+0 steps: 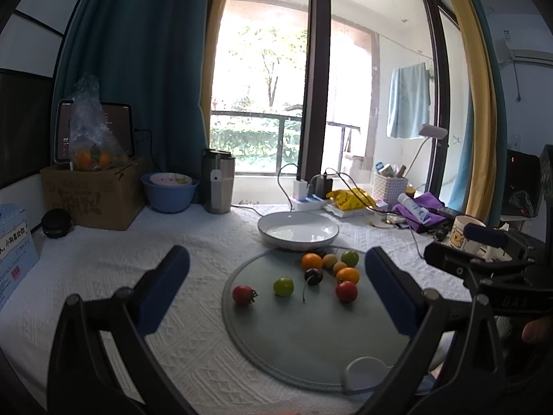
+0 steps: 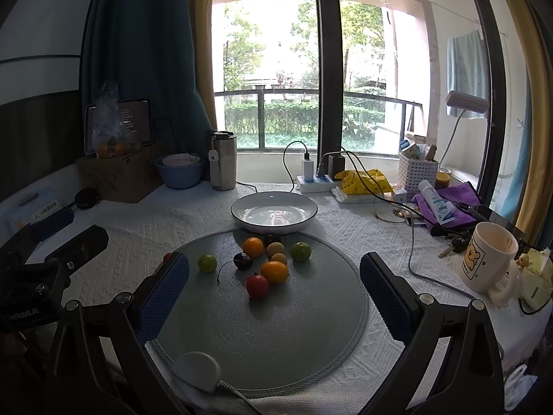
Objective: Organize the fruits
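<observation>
While spread wide and holding nothing, left gripper (image 1: 276, 288) and right gripper (image 2: 274, 285), blue textured pads; round glossy fruits (image 2: 266, 259) on grey mat (image 2: 276, 328), near smooth white bowl (image 2: 274, 212); cartoon mug (image 2: 490, 257) clear only from right

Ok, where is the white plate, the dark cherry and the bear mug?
white plate (image 2: 242, 222), right wrist view, front rim.
dark cherry (image 2: 242, 261), right wrist view, middle of the fruit.
bear mug (image 2: 484, 263), right wrist view, printed side.

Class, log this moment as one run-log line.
left gripper: open | right gripper: open | fruits: on grey mat | white plate: empty
</observation>
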`<state>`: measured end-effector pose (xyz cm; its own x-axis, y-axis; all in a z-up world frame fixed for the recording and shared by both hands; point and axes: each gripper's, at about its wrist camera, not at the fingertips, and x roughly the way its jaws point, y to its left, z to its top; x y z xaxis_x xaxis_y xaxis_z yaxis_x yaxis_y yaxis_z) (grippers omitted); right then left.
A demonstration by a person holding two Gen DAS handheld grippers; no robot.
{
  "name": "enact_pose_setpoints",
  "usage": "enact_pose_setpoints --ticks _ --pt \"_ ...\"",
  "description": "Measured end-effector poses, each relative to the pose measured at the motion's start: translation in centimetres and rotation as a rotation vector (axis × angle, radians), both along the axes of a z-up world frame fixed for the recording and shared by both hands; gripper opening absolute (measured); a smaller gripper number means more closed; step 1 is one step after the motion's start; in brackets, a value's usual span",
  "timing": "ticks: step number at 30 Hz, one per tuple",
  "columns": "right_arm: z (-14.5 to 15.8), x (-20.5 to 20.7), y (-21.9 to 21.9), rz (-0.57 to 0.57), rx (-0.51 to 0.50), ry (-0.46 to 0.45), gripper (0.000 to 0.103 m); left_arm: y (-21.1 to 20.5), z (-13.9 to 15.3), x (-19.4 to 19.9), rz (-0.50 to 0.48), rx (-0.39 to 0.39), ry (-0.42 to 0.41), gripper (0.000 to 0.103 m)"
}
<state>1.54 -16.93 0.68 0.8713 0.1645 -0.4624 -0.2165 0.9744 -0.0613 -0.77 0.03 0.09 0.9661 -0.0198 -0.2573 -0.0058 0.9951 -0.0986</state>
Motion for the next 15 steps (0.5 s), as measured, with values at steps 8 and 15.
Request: enact_pose_setpoints --ticks 8,15 --pt "0.13 0.00 0.09 0.002 -0.002 0.006 0.101 -0.03 0.04 -0.06 -0.001 0.000 -0.002 0.102" --pt "0.13 -0.01 0.09 0.002 -0.003 0.007 0.101 -0.01 0.01 -0.06 -0.001 0.001 -0.002 0.102"
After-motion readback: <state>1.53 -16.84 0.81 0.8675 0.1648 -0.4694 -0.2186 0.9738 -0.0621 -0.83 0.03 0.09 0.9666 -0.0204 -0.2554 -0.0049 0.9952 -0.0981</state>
